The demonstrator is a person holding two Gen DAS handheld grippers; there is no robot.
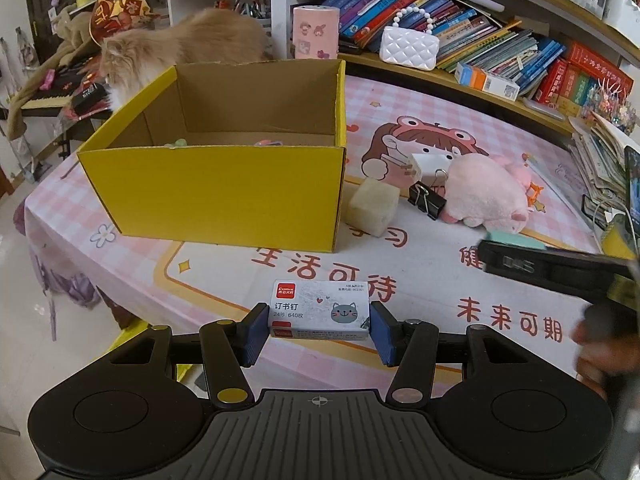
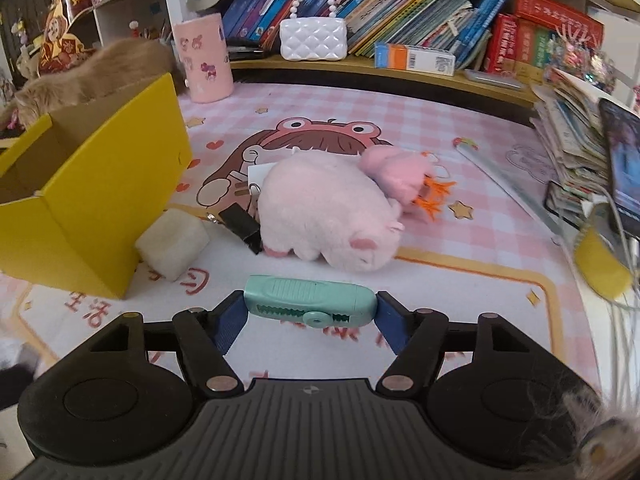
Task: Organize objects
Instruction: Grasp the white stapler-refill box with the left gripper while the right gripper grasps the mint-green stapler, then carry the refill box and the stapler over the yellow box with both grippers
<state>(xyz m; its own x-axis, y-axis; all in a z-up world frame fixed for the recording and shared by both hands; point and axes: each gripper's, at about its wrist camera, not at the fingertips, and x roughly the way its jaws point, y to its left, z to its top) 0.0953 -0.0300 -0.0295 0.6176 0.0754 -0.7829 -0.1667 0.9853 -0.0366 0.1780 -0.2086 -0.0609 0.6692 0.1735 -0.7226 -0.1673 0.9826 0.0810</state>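
My left gripper [image 1: 319, 320] is shut on a white staples box with a grey cat face [image 1: 320, 309], held above the table in front of the open yellow cardboard box [image 1: 224, 184]. My right gripper [image 2: 312, 312] is shut on a mint green utility knife [image 2: 310, 300], held crosswise between its blue pads. It also shows blurred at the right of the left wrist view [image 1: 560, 268]. The yellow box [image 2: 92, 200] is to its left. A few small items lie inside the box, mostly hidden.
On the pink mat lie a pink pig plush [image 2: 328, 216], a white foam cube [image 2: 172, 246], a black binder clip [image 2: 244, 226], a ruler [image 2: 508, 188]. A cat [image 1: 188, 44] stands behind the box. Bookshelf [image 2: 400, 68], pink cup [image 2: 206, 60], paper stack [image 2: 572, 136] surround.
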